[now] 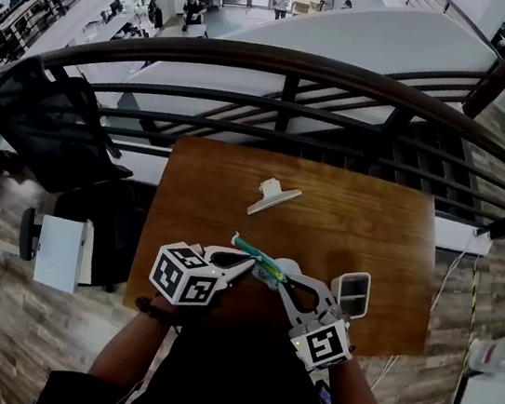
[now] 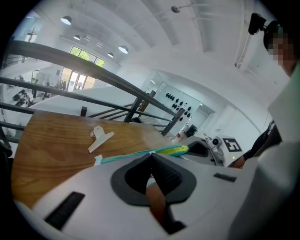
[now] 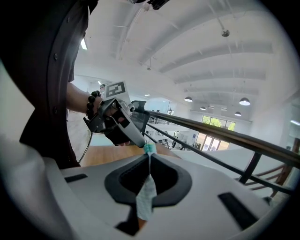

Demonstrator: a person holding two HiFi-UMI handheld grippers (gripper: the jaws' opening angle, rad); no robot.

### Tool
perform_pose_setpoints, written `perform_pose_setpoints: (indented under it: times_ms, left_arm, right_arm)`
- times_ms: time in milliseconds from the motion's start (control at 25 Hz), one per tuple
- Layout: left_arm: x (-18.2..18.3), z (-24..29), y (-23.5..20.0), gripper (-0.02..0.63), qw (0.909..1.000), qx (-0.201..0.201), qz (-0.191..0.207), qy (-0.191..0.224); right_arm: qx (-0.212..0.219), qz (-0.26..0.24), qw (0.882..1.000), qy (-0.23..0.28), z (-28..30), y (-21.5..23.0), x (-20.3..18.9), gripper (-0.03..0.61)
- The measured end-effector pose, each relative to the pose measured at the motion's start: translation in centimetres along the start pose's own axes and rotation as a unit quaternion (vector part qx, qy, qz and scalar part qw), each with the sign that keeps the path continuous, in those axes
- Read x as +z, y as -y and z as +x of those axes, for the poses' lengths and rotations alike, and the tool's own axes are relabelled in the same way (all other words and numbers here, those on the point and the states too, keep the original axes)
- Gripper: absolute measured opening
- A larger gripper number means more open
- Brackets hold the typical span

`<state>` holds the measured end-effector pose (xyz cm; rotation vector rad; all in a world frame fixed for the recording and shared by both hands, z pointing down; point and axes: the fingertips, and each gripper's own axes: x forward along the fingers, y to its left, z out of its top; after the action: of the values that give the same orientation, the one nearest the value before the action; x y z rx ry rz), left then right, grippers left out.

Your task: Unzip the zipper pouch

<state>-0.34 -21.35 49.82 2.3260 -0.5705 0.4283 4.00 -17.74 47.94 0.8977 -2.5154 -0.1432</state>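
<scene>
Zipper pouch (image 2: 168,150) runs crosswise, zip uppermost; fingers of left gripper (image 2: 151,157) and right gripper (image 3: 149,152) pinch it.

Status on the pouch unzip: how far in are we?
Done: the zipper pouch is up off the table, held between both grippers. In hand: the right gripper is shut on its pale fabric; the left gripper is shut at the teal zipper end, probably on the pull. Left: the unzipping; the teal zipper line looks closed along what shows.
</scene>
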Motion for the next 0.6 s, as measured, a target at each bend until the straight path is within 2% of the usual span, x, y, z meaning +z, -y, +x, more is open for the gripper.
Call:
perform_pose_setpoints:
  times_ms: [600]
  left_arm:
    - [0.05, -0.44, -0.69, 0.014, 0.9999, 0.01, -0.006, 0.009]
  right_arm:
    - [-0.008, 0.003, 1.0, 0.007, -0.48, 0.65, 0.39, 0.003]
